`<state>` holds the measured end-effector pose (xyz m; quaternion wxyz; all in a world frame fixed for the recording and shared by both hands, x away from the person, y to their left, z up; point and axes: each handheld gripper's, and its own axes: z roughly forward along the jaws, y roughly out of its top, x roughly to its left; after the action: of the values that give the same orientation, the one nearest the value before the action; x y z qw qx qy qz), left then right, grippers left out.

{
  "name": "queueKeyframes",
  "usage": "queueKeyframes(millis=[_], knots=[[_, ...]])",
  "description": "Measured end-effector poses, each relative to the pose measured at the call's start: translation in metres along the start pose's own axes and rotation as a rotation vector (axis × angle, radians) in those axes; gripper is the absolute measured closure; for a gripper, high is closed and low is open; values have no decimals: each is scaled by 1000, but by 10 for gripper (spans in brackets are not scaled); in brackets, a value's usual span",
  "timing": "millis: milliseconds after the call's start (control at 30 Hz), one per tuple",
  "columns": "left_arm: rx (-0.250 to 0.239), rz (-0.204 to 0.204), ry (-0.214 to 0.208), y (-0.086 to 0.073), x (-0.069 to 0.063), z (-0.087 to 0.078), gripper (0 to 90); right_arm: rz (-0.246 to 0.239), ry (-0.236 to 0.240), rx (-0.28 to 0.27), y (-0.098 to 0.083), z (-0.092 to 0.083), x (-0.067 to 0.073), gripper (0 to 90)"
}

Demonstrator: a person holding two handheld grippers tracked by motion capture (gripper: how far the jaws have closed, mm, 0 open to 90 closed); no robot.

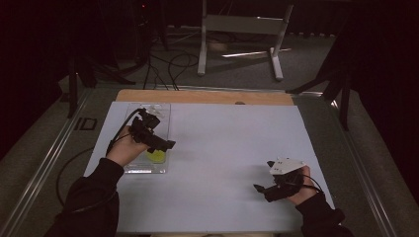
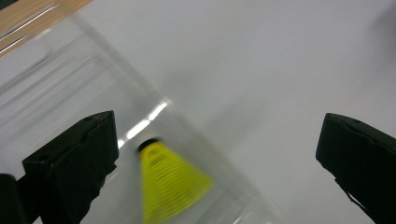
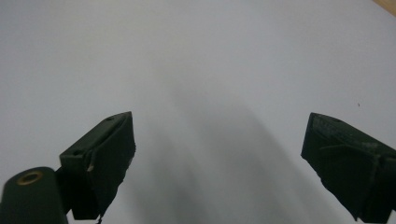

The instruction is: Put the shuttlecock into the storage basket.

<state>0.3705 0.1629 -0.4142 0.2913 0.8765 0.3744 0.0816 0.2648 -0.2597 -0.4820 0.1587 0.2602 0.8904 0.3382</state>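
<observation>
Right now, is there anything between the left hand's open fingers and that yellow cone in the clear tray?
Nothing visible. The left gripper hangs open above the clear tray, and the yellow cone lies uncovered inside it, below the fingers.

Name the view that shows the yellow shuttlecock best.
The left gripper view: the yellow shuttlecock lies large, ribbed skirt and dark tip visible, inside the clear tray. In the high view it is a small yellow patch under the left gripper.

Your high view dim, room dark beyond the lit white table (image 1: pixel 222 148), left gripper view motion-blurred, glare streak on clear tray (image 2: pixel 140 128), soft shadows, possibly from overhead lamps.
</observation>
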Motion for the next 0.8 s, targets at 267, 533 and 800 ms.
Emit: queueKeyframes(millis=[267, 533, 800], knots=[[-50, 66, -88, 8, -17, 2, 1, 31, 10, -12, -3, -2, -3, 97], [-101, 156, -134, 17, -37, 6, 1, 43, 12, -34, -4, -2, -4, 97], [-121, 267, -223, 21, -59, 18, 1, 66, 70, -16, -6, 2, -6, 97]])
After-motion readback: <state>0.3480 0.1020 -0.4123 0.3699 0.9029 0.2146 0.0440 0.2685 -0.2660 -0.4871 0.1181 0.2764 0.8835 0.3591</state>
